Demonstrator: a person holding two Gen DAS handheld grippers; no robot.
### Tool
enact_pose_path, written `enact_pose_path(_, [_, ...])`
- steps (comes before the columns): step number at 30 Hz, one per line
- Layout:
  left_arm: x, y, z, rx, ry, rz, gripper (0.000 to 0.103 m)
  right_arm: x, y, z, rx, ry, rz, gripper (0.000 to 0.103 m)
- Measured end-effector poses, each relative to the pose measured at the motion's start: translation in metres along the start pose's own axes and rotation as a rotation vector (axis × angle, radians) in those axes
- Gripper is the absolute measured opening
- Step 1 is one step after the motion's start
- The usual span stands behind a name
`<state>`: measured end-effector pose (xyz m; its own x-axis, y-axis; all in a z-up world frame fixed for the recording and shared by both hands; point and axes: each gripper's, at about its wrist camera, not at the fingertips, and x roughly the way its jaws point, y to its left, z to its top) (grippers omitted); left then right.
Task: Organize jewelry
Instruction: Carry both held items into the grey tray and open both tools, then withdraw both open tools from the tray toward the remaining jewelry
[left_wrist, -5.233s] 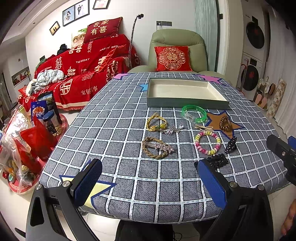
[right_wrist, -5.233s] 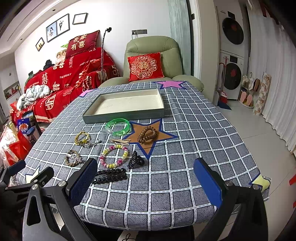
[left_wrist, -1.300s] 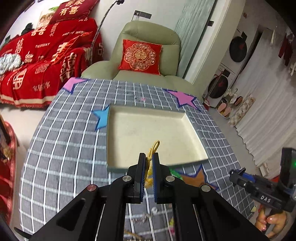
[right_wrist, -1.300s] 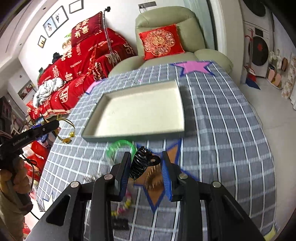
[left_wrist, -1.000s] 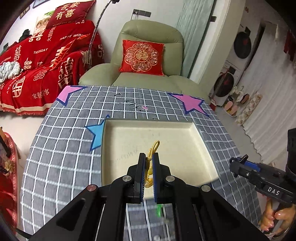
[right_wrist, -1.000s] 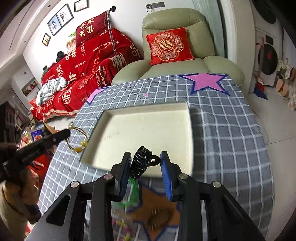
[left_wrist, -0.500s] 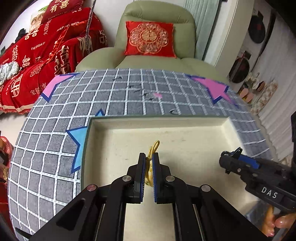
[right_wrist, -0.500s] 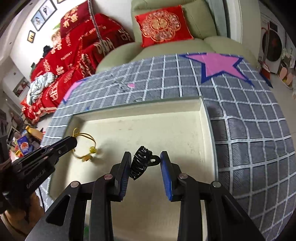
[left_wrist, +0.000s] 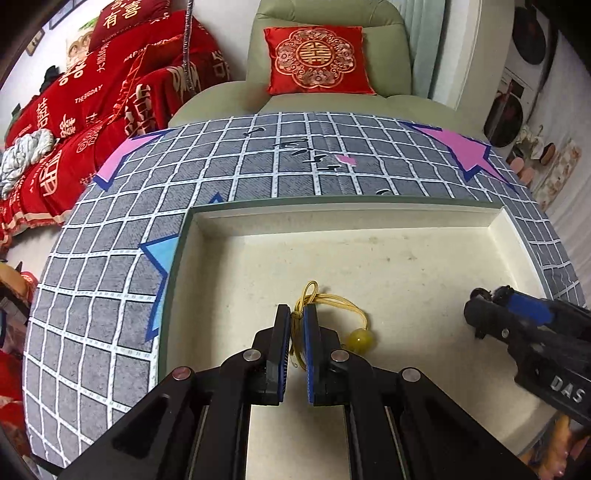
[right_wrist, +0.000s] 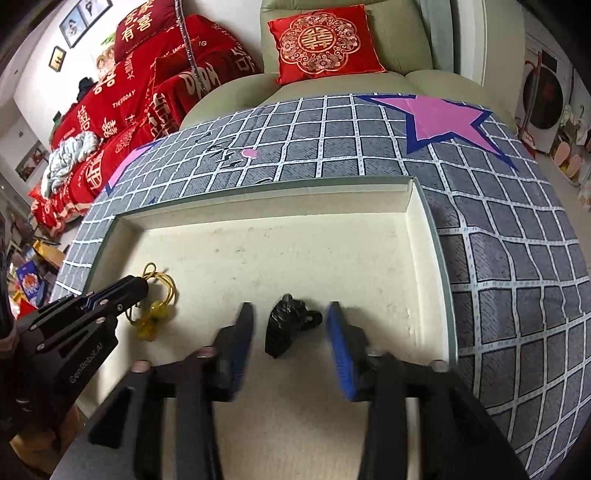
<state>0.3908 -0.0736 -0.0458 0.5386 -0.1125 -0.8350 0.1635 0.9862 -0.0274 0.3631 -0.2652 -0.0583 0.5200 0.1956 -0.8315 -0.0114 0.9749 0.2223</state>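
My left hand-held gripper (left_wrist: 296, 318) pinches the yellow cord bracelet (left_wrist: 334, 303) inside the tray (left_wrist: 369, 225); my right hand-held gripper (right_wrist: 290, 319) stands released around the black hair claw (right_wrist: 288, 325).

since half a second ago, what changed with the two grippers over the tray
The right gripper opened and let go of the black hair claw clip, which now lies on the floor of the cream tray. The left gripper stays shut on the yellow cord bracelet with beads, now lowered onto the tray floor.

Shallow cream-lined tray (right_wrist: 413, 206): far half of floor unobstructed. Near half occupied by yellow beaded cord bracelet (left_wrist: 334, 302), black claw hair clip (right_wrist: 288, 325) and both grippers.
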Motion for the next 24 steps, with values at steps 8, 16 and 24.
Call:
enact_pose_path(8, [-0.017, 0.003, 0.003, -0.025, -0.030, -0.029, 0.025, -0.023, -0.010, 0.001, 0.079, -0.046, 0.078, 0.065])
enact_pose_path(16, [-0.034, -0.004, -0.001, -0.016, -0.095, 0.011, 0.103, -0.054, -0.007, -0.004, 0.084, -0.088, 0.091, 0.075])
enact_pose_path(24, [-0.067, -0.002, -0.031, 0.017, -0.129, 0.008, 0.103, -0.084, -0.011, -0.028, 0.119, -0.093, 0.120, 0.086])
